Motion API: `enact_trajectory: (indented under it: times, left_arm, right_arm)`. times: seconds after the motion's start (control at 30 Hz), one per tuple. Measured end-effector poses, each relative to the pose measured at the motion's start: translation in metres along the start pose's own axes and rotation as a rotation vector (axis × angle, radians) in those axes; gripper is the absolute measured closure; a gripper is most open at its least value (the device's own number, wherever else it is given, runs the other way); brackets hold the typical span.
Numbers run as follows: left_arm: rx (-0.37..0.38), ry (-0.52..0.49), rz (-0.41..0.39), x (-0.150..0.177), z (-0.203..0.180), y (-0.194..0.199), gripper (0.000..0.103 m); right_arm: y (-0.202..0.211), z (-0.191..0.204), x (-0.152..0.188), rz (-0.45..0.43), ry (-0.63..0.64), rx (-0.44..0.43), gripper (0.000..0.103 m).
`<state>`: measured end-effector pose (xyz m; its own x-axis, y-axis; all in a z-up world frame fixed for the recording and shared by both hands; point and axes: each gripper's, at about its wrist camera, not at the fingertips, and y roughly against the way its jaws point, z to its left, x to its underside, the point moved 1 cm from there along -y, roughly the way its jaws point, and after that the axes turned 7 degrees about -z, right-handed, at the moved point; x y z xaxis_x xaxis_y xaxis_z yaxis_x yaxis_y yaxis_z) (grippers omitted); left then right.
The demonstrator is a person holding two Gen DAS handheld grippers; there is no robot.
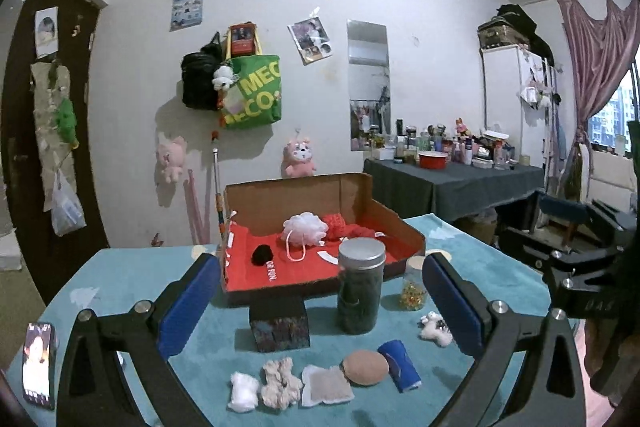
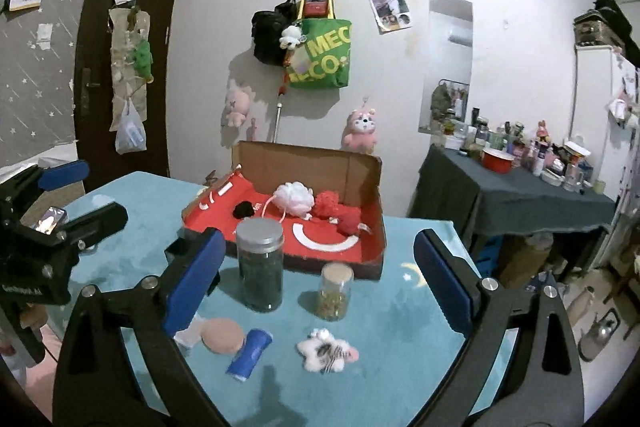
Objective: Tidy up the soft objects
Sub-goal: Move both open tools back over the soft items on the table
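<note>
— Cardboard, red-lined: the box (image 1: 320, 227) sits beyond both claws on the teal table (image 1: 120, 287), already holding a white bath puff (image 1: 306, 227), a red puff (image 1: 338, 223) and a small black tuft (image 1: 262, 254). So partly done?

— Partly, by my reading. The left gripper (image 1: 320, 311) and right gripper (image 2: 320, 283) both stand wide and empty. Just below the left claw lie a cotton wad (image 1: 243, 391), a cream scrunchie (image 1: 280, 383), a beige round puff (image 1: 366, 367) and a blue roll (image 1: 400, 365); a striped plush (image 2: 326, 349) waits between the right claw's fingers.

— And the jars?

— The tall jar (image 2: 260, 267) and small jar (image 2: 336, 291) stand ahead, probably not for sorting.
</note>
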<state>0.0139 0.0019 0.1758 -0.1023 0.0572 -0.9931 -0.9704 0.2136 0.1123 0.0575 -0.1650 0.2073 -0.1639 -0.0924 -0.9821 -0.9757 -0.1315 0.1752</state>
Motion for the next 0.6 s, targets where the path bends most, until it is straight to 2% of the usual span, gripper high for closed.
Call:
enact_trajectory:
  times: [0.13,0.27,0.37,0.47,0.6]
  left_arm:
    - [-0.024,-0.018,-0.029,0.014,-0.005,0.009,0.0]
    - [-0.013,-0.01,-0.023,0.028,-0.009,0.014,0.0]
    - [-0.034,-0.02,-0.023,0.039,-0.012,0.015,0.0]
    - [-0.043,-0.024,-0.032,0.047,-0.014,0.017,0.0]
    - [-0.024,0.012,-0.002,0.062,-0.013,0.014,0.0]
  right_arm:
    - [0.01,0.0,0.021,0.005,-0.047,0.011,0.006]
    - [0.017,-0.003,0.038,-0.02,-0.09,0.013,0.006]
    - [0.024,0.0,0.047,-0.054,-0.071,0.037,0.006]
    - [0.023,0.006,0.057,-0.04,-0.042,0.053,0.006]
    - [0.022,0.009,0.073,-0.024,-0.058,0.048,0.006]
